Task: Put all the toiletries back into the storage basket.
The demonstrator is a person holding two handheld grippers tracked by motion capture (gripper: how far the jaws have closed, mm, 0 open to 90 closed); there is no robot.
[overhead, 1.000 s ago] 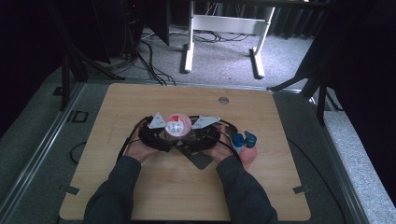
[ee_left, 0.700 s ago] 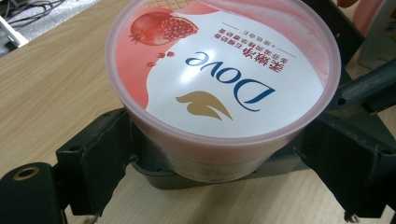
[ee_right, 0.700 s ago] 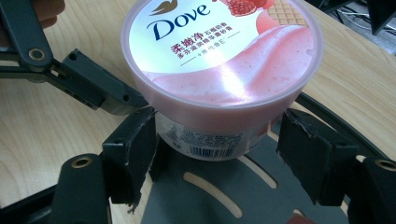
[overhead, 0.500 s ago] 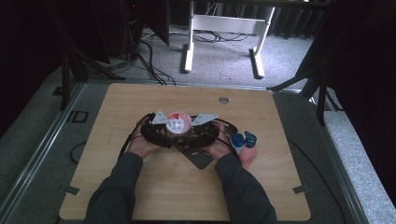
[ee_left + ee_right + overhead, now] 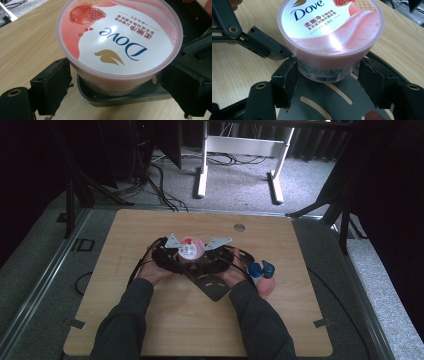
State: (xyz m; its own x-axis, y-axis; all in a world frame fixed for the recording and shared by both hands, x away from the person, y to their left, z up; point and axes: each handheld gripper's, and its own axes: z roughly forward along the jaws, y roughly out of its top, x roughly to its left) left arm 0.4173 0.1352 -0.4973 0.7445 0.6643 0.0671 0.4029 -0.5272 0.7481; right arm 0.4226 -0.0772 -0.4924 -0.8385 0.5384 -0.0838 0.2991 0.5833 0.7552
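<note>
High view: a pink tub (image 5: 190, 249) is seen near the middle of the wooden surface (image 5: 125, 235), between the two hand-held grippers. The left hand-held gripper (image 5: 172, 254) and the right hand-held gripper (image 5: 212, 255) are held by a person whose forearms enter from the bottom edge. A dark slotted plate (image 5: 212, 287) lies flat under and in front of the tub. Two blue caps (image 5: 261, 268) and a pink object (image 5: 267, 286) are noted just right of the right hand. A small round metal disc (image 5: 239, 227) is set in the surface near its far edge.

Left gripper view: the tub (image 5: 120, 42) is seen from above, with a pomegranate picture and the word "Dove" on its lid. It stands in a shallow dark tray (image 5: 120, 96). The jaws of the left hand-held gripper (image 5: 120, 90) are spread apart to either side of the tub base; whether the right-hand jaw touches the tub cannot be told, and a gap is seen at the other.

Right gripper view: the tub (image 5: 329, 32) stands upright on the slotted plate (image 5: 329, 100). The jaws of the right hand-held gripper (image 5: 328, 80) are apart, one on each side of the lower wall; the jaw at the view's left lies against the tub, the other stands clear of it. The other gripper's dark jaw is seen at upper left, beside the tub.
</note>
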